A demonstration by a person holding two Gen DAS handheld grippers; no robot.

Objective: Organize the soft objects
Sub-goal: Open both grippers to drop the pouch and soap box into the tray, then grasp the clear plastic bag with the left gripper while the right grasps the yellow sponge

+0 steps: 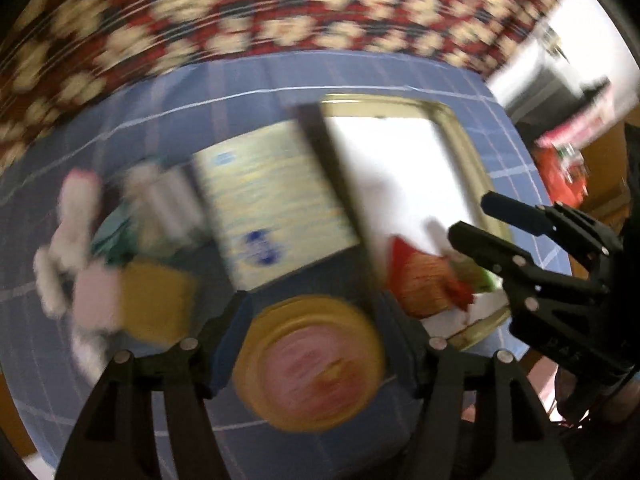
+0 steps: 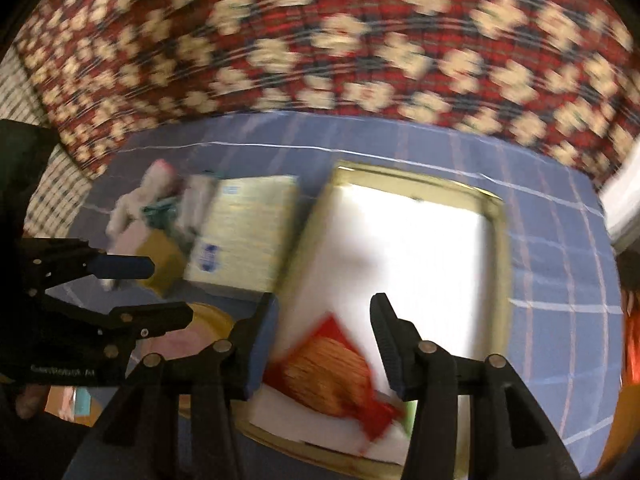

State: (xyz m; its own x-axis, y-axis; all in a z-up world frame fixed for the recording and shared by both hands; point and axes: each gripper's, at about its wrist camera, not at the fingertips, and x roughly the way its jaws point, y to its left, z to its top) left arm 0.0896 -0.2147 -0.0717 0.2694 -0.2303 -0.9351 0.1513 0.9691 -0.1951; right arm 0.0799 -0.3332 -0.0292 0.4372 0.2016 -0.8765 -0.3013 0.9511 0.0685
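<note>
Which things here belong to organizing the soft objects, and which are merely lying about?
Belonging: red-and-orange soft toy, tray, pink-and-white plush, round yellow-and-pink soft piece, both open grippers: left gripper, right gripper.
Lying about: pale box, blue checked tablecloth.

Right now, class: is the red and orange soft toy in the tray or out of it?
In. The red and orange soft toy lies on the white lining inside the gold-rimmed tray, at its near end.

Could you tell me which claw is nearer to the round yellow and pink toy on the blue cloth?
Left. The left claw straddles the round toy, open; the right claw hangs open over the tray beside it.
</note>
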